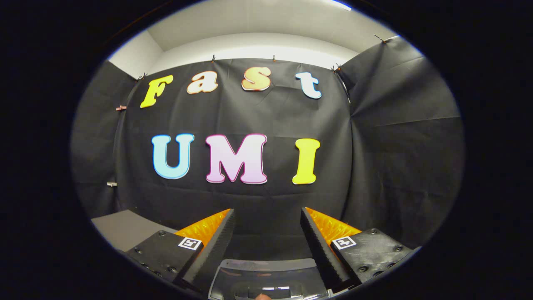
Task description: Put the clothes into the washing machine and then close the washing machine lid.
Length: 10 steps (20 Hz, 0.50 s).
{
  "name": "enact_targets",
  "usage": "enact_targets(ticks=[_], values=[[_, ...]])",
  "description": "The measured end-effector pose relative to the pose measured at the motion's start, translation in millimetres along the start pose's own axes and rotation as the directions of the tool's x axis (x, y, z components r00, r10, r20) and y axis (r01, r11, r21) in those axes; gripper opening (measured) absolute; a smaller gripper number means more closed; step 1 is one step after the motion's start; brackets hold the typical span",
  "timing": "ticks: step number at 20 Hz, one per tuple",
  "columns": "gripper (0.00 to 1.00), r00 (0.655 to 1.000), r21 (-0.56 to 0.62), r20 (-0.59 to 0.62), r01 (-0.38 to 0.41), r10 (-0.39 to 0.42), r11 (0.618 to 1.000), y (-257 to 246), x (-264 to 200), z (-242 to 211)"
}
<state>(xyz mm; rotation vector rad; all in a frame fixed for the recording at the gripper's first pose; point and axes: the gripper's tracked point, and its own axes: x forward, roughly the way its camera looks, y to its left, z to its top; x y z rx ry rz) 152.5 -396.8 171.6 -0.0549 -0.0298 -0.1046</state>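
Down low, the gripper (266, 221) stands with its two fingers wide apart, nothing held between them. Just below and between them lies the translucent grey plastic washing machine lid (266, 275). Beyond the fingers hangs the black cloth booth wall (374, 166), with a grey tabletop (120, 227) near it.

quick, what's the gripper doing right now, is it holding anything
Gripper: open, fingers spread apart with nothing between them, holding nothing. It is raised toward the booth's black cloth wall, with a translucent grey lid-like part just below the fingers.
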Motion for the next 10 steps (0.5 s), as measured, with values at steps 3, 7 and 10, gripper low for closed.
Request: enact_targets(ticks=[3,7,10], values=[[0.98,1.0,0.007,0.025,-0.002,0.002,1.0,0.5,-5.3,10.1],[0.98,1.0,0.003,0.018,-0.006,0.006,1.0,2.9,-10.4,9.6],[0.98,1.0,0.001,0.014,-0.012,0.012,1.0,5.3,-9.6,9.6]])
